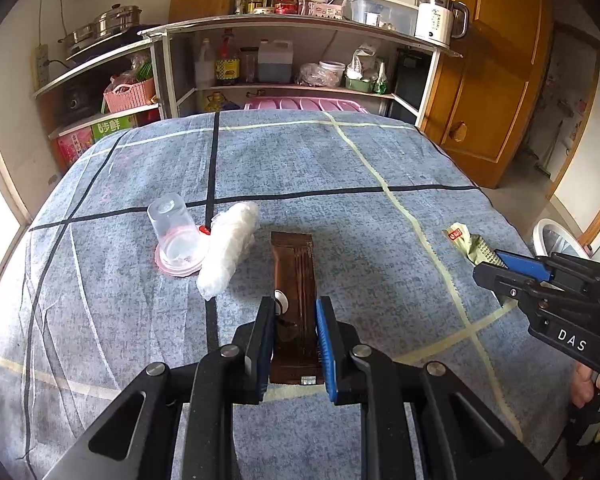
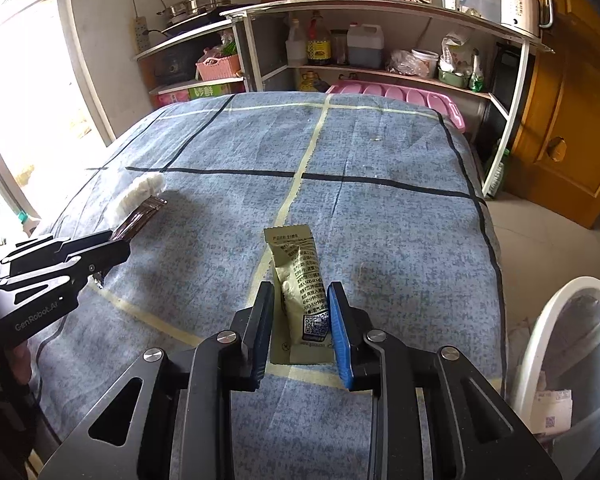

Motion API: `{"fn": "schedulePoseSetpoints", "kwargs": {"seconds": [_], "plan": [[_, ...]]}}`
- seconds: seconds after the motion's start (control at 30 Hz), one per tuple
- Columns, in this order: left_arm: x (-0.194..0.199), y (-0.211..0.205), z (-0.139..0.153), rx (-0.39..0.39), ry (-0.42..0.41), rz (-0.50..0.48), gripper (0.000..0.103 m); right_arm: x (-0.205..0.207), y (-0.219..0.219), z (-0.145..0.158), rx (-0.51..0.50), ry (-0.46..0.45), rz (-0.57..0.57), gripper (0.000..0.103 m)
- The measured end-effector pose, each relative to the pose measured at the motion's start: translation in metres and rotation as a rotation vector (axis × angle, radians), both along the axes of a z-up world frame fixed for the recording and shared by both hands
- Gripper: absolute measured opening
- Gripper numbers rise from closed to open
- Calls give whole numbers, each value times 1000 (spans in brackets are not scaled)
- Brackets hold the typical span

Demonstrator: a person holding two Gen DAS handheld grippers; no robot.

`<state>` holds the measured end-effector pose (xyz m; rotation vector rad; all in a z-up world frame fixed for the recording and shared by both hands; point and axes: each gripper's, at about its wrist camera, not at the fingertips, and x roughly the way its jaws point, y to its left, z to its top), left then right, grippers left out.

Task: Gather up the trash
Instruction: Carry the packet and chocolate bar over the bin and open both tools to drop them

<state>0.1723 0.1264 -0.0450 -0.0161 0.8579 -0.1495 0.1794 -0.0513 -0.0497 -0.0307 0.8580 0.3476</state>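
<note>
A brown snack wrapper (image 1: pixel 294 264) is pinched between the blue pads of my left gripper (image 1: pixel 296 304), which is shut on its near end; the far end reaches out over the blue cloth. From the right wrist view the left gripper (image 2: pixel 112 240) shows at the left edge with the brown wrapper (image 2: pixel 140 216) sticking out of it. My right gripper (image 2: pixel 300 292) is shut on an olive-green printed packet (image 2: pixel 296 256). In the left wrist view the right gripper (image 1: pixel 488 268) sits at the right with the packet (image 1: pixel 470 246) at its tip.
A clear plastic cup (image 1: pixel 172 228) stands upside down on a pink lid (image 1: pixel 178 266), beside a crumpled white plastic bag (image 1: pixel 230 248). A white-rimmed bin (image 2: pixel 540 320) holding paper stands off the table's right edge. Shelves and a wooden door lie beyond the table (image 2: pixel 380 220).
</note>
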Motion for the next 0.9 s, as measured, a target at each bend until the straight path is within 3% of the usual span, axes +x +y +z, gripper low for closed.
{"fn": "schedulePoseSetpoints", "kwargs": {"seconds": [0.4,0.9], "plan": [[-23,-45,34,-4,-74,-90,21,-30,-35,28,45,-58,-61,28],[-41,-127,59,-25,-125,-242,21,-71,-119,52,63,-110,-214,28]]}}
